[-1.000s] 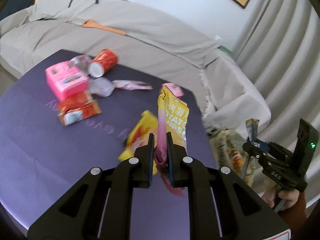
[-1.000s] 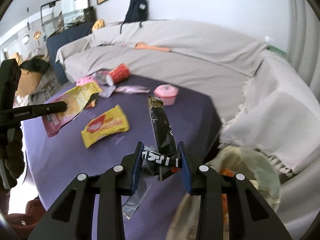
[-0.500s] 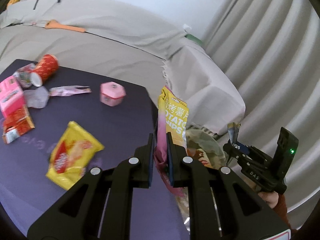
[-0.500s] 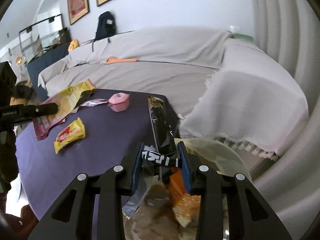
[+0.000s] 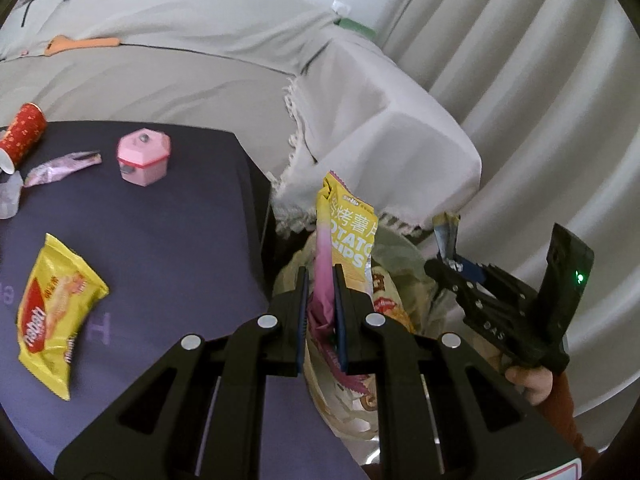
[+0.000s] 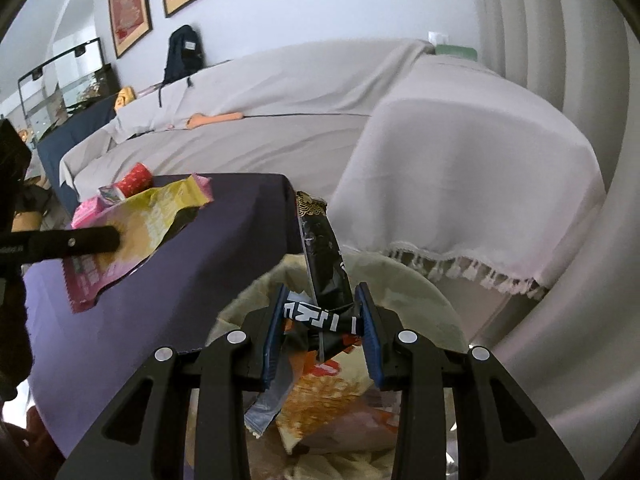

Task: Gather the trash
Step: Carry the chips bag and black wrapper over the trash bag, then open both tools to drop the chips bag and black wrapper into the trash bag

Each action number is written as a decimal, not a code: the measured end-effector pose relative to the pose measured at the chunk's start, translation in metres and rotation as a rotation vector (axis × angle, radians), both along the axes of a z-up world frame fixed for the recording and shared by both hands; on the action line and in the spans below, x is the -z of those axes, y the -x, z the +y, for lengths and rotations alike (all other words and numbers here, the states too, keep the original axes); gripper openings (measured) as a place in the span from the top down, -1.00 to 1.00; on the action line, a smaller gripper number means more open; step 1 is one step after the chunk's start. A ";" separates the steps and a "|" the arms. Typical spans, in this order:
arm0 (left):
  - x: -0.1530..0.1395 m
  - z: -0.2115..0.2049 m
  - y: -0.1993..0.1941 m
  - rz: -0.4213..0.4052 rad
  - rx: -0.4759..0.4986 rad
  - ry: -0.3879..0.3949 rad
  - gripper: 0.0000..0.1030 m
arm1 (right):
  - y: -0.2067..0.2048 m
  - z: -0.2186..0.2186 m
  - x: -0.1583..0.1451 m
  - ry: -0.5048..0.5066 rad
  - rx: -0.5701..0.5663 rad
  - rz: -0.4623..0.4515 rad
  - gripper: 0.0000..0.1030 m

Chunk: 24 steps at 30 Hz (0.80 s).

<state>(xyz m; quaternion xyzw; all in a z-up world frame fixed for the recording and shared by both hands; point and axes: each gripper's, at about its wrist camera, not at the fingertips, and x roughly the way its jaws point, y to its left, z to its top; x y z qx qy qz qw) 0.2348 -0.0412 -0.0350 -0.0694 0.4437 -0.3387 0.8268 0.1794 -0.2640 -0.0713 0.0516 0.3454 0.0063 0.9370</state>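
I note the grey-draped sofa (image 6: 280, 92) across 12 o'clock in both views. Only my left camera shows the purple table (image 5: 168, 248) top with the yellow snack packet (image 5: 52, 312), pink box (image 5: 144, 156) and red cup (image 5: 22, 136). Only my right camera looks into the lined trash bin (image 6: 420, 296), directly beneath. My left gripper (image 5: 320, 280) clamps the potato chips bag (image 5: 352, 232), long axis toward 12 o'clock, beside the table's edge. My right gripper (image 6: 320, 320) clamps the black wrapper (image 6: 320, 256) over the bin, pointing 12 o'clock.
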 end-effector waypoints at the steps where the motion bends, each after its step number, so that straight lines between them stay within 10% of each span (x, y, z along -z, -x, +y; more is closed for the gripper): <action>1: 0.003 -0.002 0.000 0.007 0.005 -0.002 0.79 | 0.000 -0.002 0.002 0.002 0.005 0.003 0.36; 24: 0.026 -0.015 -0.003 0.060 0.036 0.003 0.79 | -0.026 0.007 0.094 0.054 -0.012 0.226 0.34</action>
